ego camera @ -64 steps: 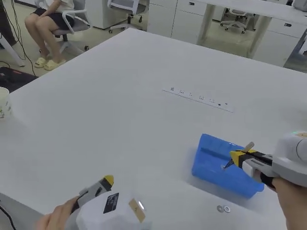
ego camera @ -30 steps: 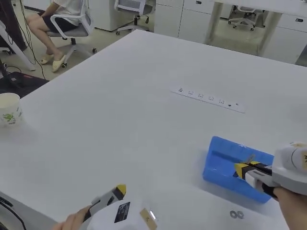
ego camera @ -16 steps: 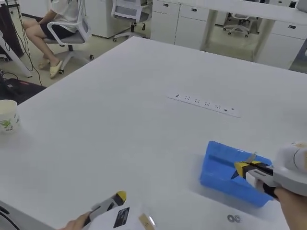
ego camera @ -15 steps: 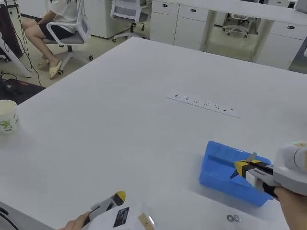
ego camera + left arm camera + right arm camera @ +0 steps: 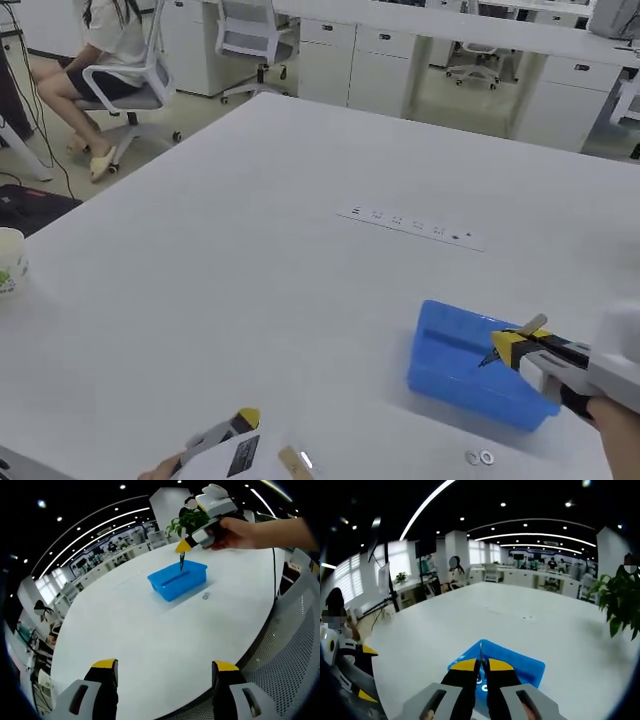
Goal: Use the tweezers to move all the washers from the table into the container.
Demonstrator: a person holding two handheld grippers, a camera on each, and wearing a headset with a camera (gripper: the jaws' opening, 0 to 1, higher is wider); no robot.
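Washers, two small silver metal rings, are lying on white table just in front of blue plastic container, so those are waiting; container's contents we can't tell. We're idling left gripper nearby, jaws apart, empty. We're clamping thin metal tweezers in right gripper, tips over container. Vs 2 s ago: same two washers outside, tweezers still hovering there.

Washers on table, beside container

An open-plan office: white desks, swivel chairs, drawer cabinets, ceiling light strips.
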